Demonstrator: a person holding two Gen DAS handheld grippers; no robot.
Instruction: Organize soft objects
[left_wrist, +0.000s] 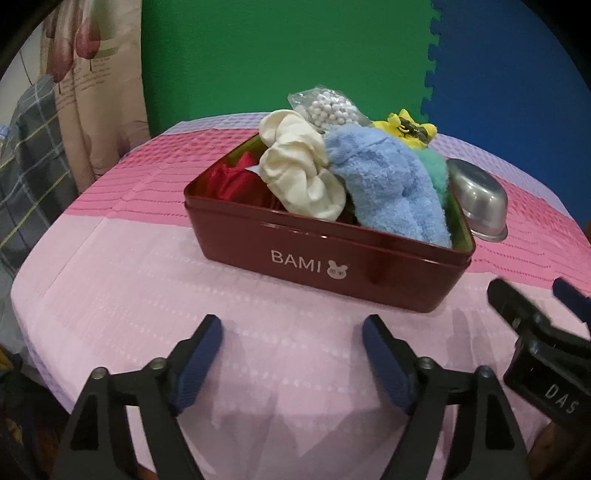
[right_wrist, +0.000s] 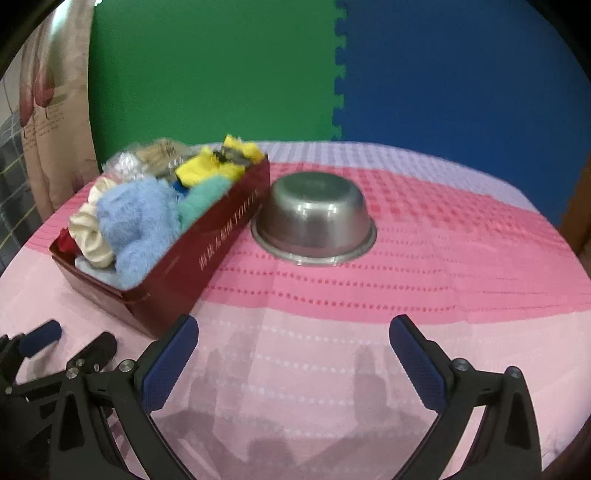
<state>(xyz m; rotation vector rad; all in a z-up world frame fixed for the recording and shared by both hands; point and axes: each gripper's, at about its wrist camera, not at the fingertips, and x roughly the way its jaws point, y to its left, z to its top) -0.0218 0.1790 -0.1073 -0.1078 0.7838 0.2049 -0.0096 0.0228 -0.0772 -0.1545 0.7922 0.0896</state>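
The left hand-held gripper (left_wrist: 291, 354) is hanging open and empty over the near counter (left_wrist: 110, 280). The soft things are sitting heaped in the red box (left_wrist: 325, 266), the blue fluffy cloth (left_wrist: 384, 184) rising above the rim, so pulling one may be dragging others out. At the right, the right hand-held gripper (right_wrist: 293, 350) is also open, facing the upturned metal bowl (right_wrist: 314, 221).

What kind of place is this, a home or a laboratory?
Probably a room at home, set up for recording. A pink woven cloth covers the table, a patterned curtain hangs at the left, and green and blue foam mats stand behind as a backdrop.
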